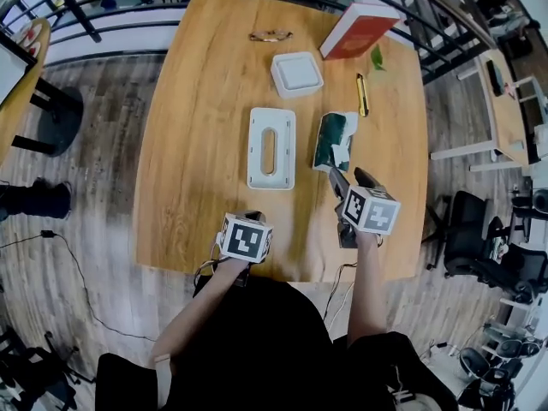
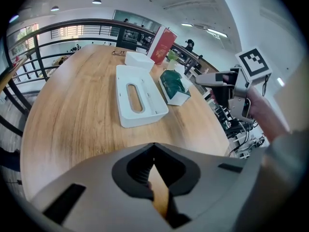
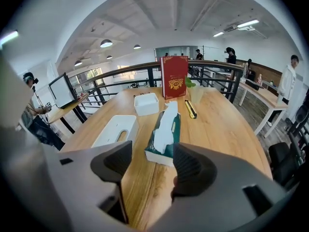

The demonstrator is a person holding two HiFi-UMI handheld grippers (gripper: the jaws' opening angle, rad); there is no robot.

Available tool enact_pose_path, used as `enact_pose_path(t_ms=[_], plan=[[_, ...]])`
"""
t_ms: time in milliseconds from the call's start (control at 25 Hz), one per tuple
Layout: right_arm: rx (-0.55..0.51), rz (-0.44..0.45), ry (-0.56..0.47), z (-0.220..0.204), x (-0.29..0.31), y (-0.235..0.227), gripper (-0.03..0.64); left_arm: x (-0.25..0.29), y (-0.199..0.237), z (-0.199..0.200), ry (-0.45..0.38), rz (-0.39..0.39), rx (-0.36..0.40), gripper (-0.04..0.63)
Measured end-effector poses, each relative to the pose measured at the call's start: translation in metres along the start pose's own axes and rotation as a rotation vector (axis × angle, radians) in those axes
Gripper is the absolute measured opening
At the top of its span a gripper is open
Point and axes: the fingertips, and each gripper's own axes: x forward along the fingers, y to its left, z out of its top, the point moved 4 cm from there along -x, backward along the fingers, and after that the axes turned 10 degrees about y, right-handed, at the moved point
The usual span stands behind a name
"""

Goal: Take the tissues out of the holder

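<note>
Tissues (image 1: 334,139): the green pack lies flat on the worktop (image 1: 197,101), just right of the holder (image 1: 271,148) and not touching it. A white sheet pokes out of the pack's top.

Holder: white slotted shell, sitting flat with the slot up. We see only wood tone through the slot, no paper, so it reads as empty.

A white tray (image 1: 296,74) sits farther back. It could be the holder's base, but we can't tell.

Right tongs (image 3: 153,154): spread, nothing between the pads. They point at the pack's near end from short of it, clear of the worktop.

Left tongs (image 2: 154,149): pressed together, empty. They are near the worktop's front edge, on our side of the holder and well short of it.

Status, as we judge it: the pack is already out of the holder, so the core step looks done. All that looks left is to back both tongs off. If pulling loose sheets from the pack also counts, we see none of that done.

Book (image 1: 358,28), pen (image 1: 362,94) and glasses (image 1: 271,35) sit at the far end, out of the way.
</note>
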Motion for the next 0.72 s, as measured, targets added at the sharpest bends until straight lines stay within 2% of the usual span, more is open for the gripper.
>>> enact_pose_path(t_ms=[280,480,720], plan=[[-0.001,-0.002,0.027,-0.04,-0.021,0.007,0.18,-0.001,-0.019,-0.004,-0.004,-0.002,0.042,0.0],[0.014,-0.025,0.06,-0.074,-0.031,0.009,0.072,0.001,-0.035,-0.009,-0.012,0.0,0.077,-0.002],[0.043,-0.003,0.085,-0.106,-0.042,0.015,0.012,0.003,-0.052,-0.019,-0.015,0.003,0.095,-0.001]])
